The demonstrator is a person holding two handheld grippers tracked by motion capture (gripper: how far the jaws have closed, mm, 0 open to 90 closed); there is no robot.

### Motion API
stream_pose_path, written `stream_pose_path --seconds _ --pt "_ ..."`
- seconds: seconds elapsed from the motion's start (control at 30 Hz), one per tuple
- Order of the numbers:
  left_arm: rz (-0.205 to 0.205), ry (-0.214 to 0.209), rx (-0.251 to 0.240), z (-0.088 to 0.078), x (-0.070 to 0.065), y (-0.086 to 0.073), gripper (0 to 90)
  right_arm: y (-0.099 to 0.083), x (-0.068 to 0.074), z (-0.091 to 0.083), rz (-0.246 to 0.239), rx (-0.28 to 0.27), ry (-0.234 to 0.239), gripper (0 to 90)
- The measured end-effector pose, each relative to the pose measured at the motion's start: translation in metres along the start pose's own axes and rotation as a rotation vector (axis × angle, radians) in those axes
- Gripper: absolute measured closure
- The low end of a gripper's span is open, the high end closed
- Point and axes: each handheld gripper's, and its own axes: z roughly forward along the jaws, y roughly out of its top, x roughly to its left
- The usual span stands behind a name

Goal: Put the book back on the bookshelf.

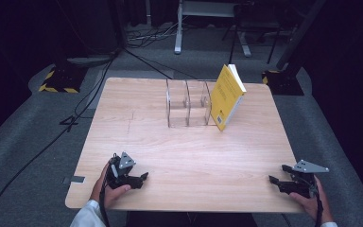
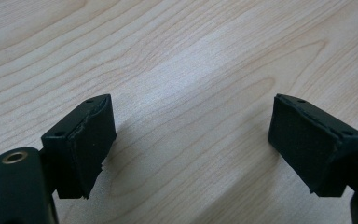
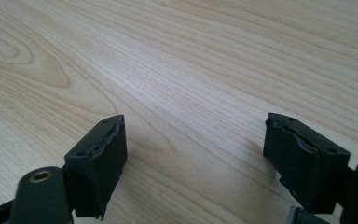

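A yellow book stands tilted at the far right of the wooden table, leaning against a clear plastic divider rack. My left gripper rests near the front left corner, held in a hand, its jaws pointing right. In the left gripper view the left gripper is open over bare wood with nothing between the pads. My right gripper sits near the front right corner, pointing left. Seen in the right gripper view, the right gripper stands open wide over bare wood, empty.
Cables run across the grey floor left of the table. Black stands with yellow-black striped bases stand at the back left and back right. A white desk frame is behind.
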Motion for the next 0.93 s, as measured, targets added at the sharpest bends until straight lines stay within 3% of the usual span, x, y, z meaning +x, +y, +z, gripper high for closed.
stream_pose_path --seconds 0.93 --pt "-0.002 -0.001 0.002 -0.0001 0.0 0.0 15.4 0.0 0.0 -0.0001 0.001 0.001 -0.003 21.9"
